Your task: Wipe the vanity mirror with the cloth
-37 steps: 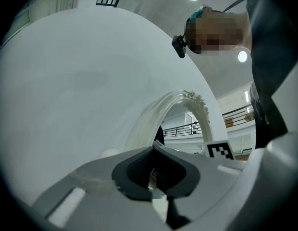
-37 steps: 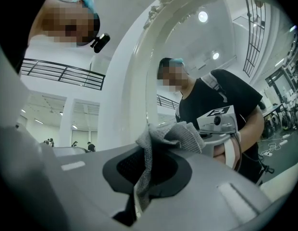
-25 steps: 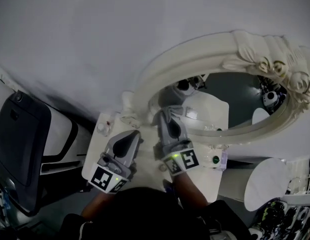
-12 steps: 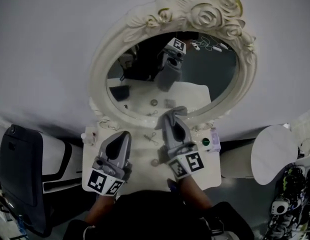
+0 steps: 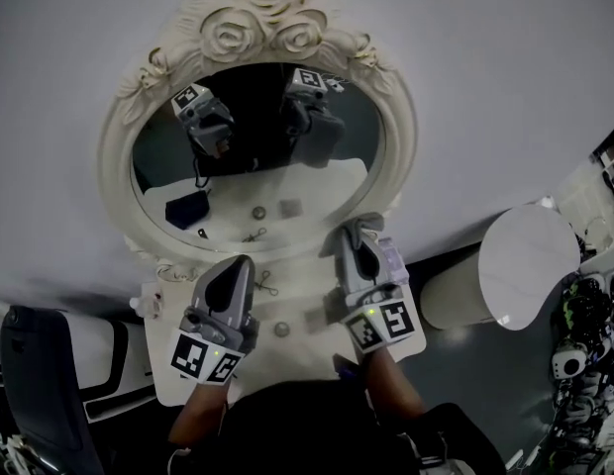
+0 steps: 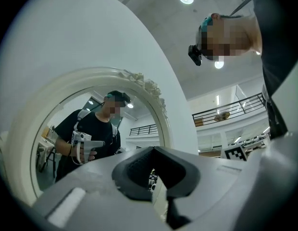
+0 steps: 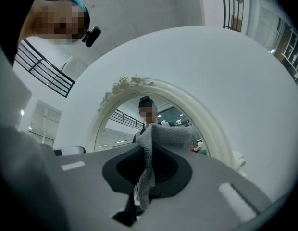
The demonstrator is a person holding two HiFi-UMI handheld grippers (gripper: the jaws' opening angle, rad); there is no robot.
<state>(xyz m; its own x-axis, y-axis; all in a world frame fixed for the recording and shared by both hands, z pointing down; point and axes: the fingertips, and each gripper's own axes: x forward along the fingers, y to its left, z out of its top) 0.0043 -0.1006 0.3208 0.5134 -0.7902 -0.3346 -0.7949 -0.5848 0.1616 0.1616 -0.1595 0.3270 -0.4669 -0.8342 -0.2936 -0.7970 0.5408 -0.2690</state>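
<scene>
The right tool point(image 5: 358, 240) is clamping a grey cloth point(image 7: 161, 137). Its own view is showing the knitted fabric pinched between the closed jaws and folding over above them, while the head view is giving only a small grey fold at the tip. The left tool point(image 5: 234, 273) is holding nothing, and its view is showing the dark textured pads drawn together.

Both are hovering over a white table point(image 5: 297, 300), seen only from the head, where a small round thing point(image 5: 281, 330) is lying between them.

Just beyond, the oval mirror point(image 5: 259, 166) is standing against a plain pale wall point(image 5: 485, 67), its thick cream frame carved with roses at the top. The glass is reflecting both tools. The cloth is sitting near the frame's lower right edge; whether it is touching, I cannot tell.

A white round-topped thing point(image 5: 530, 260) is standing to the right, and a dark chair point(image 5: 35, 384) to the left.
</scene>
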